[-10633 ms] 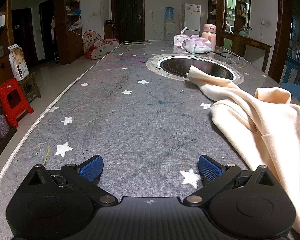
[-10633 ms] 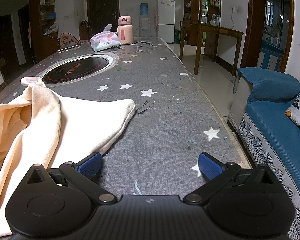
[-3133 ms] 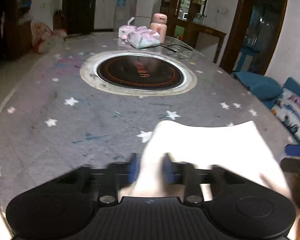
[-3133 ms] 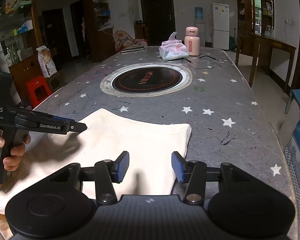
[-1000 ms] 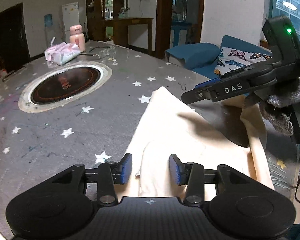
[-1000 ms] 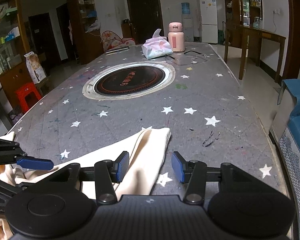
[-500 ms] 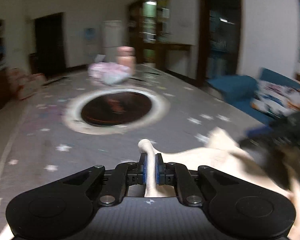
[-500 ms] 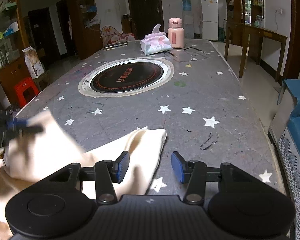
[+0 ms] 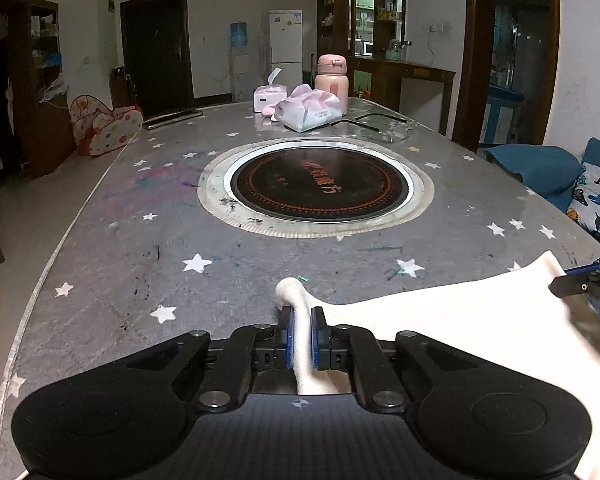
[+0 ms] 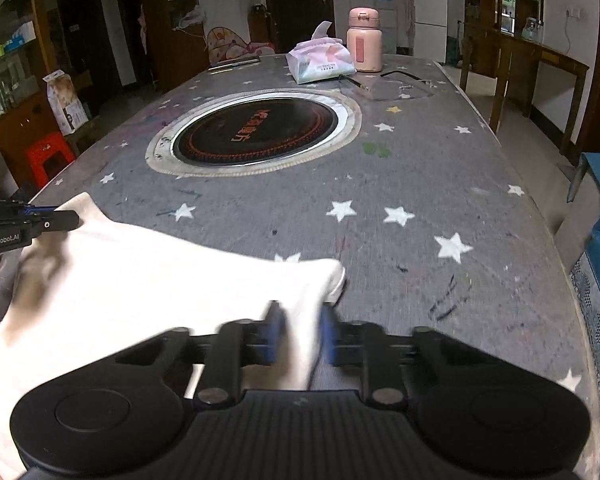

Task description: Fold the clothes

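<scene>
While the cream garment (image 9: 440, 320) lies spread at the bench's (image 9: 140, 240) 6 o'clock edge, left gripper (image 9: 300, 334) fingers pinch its near-left corner; right gripper (image 10: 300, 330) fingers, blurred, straddle its right edge—closure unclear. Round cooktop (image 9: 320, 184) sits at 12 o'clock.

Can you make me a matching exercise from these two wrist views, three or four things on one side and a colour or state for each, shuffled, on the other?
Things:
1. left gripper
2. bottle
3. round cooktop
4. stool

States or colours:
A. red
B. black, set into the table
C. pink, upright
D. shut on the cream garment

Pairs: 1-D, 2-C, 3-B, 4-A
</scene>
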